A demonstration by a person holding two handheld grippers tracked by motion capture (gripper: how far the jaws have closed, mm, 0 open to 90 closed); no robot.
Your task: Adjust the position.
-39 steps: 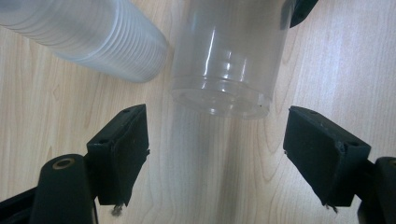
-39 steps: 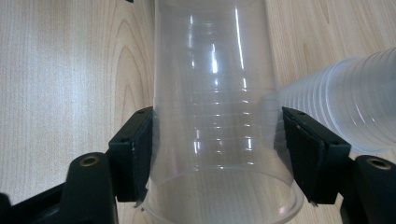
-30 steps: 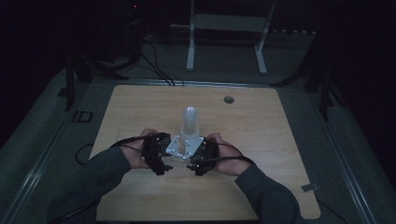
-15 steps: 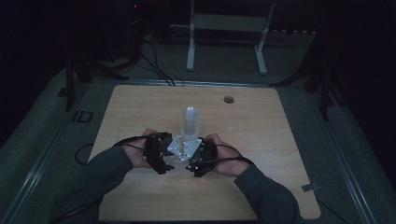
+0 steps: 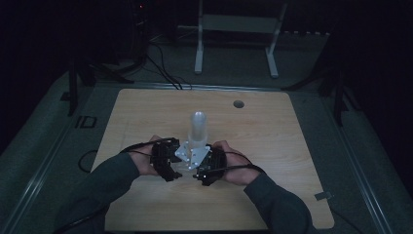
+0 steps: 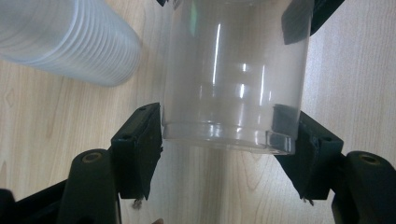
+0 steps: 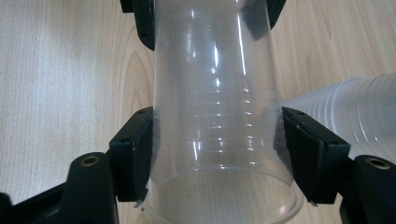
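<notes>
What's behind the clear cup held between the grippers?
Beyond the clear cup, gripped by the left gripper and right gripper, the stack of nested cups stands on the wooden table. The grippers' grey plates hide the stack's base in the high view.

A clear plastic cup [image 7: 217, 140] held on its side, next to a stack of cups [image 5: 197, 127].

The cup is transparent with fine ribs, and lies between both pairs of black jaws, above the wooden table [image 5: 272, 131]. The stack stands upright just beside it.
</notes>
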